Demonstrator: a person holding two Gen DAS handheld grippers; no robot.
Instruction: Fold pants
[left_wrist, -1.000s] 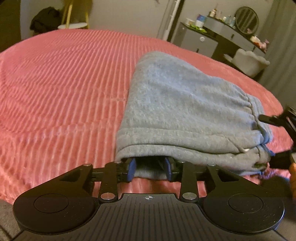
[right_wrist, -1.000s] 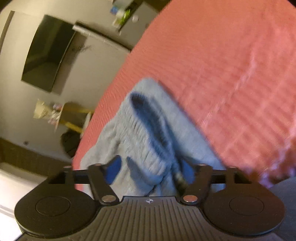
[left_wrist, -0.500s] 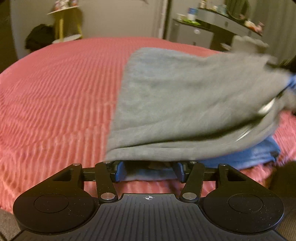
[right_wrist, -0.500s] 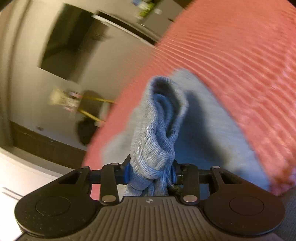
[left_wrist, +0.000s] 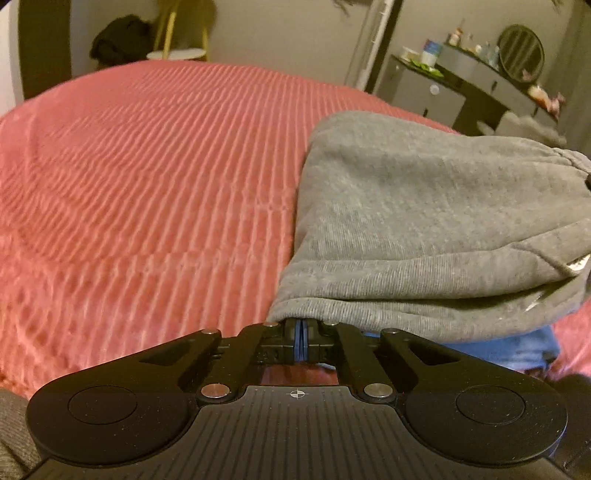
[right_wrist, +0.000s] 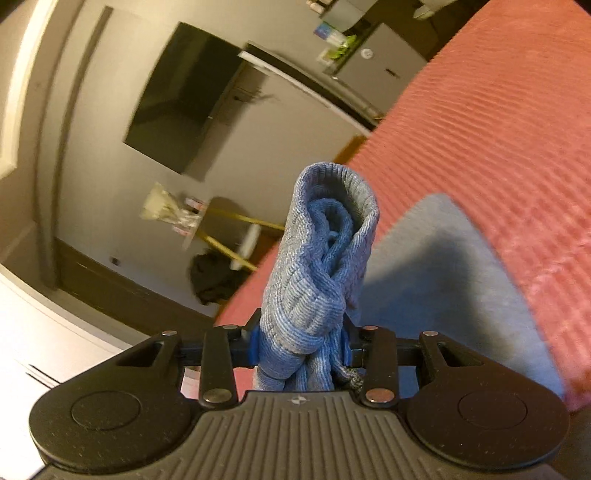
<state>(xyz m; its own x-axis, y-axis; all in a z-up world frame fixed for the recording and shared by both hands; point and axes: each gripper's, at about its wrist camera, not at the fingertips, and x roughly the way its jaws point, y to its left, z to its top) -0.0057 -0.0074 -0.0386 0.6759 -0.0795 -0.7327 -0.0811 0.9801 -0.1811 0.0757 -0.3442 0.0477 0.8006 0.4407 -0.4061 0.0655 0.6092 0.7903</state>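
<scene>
While the grey fleece sweatpants (left_wrist: 424, 221) lie folded on the red ribbed bedspread (left_wrist: 147, 184), the left tool (left_wrist: 299, 341) has just pressed fully together at their near hem, no cloth visibly between its pads. The right tool (right_wrist: 301, 343) pinches the bunched ribbed waistband (right_wrist: 325, 251). Soft, limp, fairly thick fabric; best gripped at hems and waistband.

Bedroom, pink-covered bed (left_wrist: 147, 184), dresser (left_wrist: 461, 88), mirror (left_wrist: 521, 51)
</scene>
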